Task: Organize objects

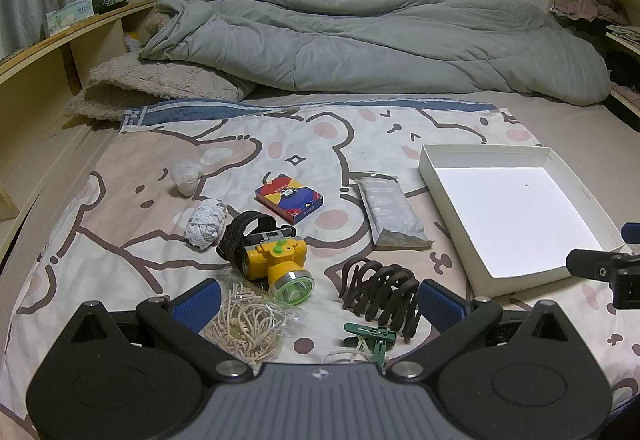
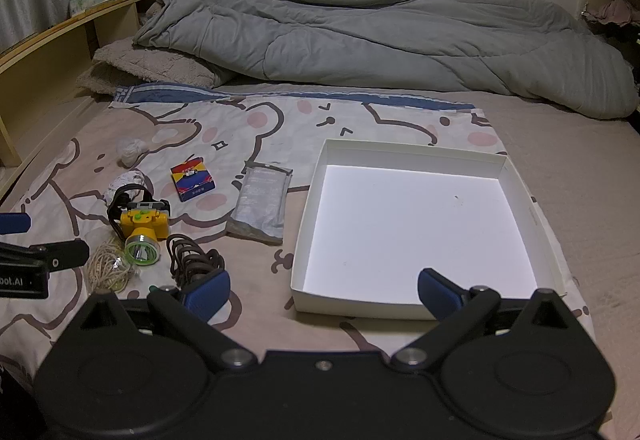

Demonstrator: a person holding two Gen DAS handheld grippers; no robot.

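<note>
Left gripper [image 1: 318, 304]: jaws spread wide, holding nothing, above the clutter on the bear-print sheet [image 1: 120, 200]. Between its fingers I see the yellow headlamp [image 1: 278, 262], a bagged cord bundle [image 1: 244, 324], a brown claw clip [image 1: 380, 292] and a green clip [image 1: 370, 338]. Right gripper [image 2: 322, 290]: equally wide, holding nothing, at the near rim of the white tray [image 2: 516, 168]. Card box [image 1: 289, 199] and grey pouch [image 1: 390, 212] lie left of the tray.

Headlamp [image 1: 276, 260] placed ahead between left fingers [image 1: 198, 304]; hair clip [image 1: 380, 290] beside right pad; box [image 2: 404, 228] set ahead of right fingers [image 2: 206, 290].
</note>
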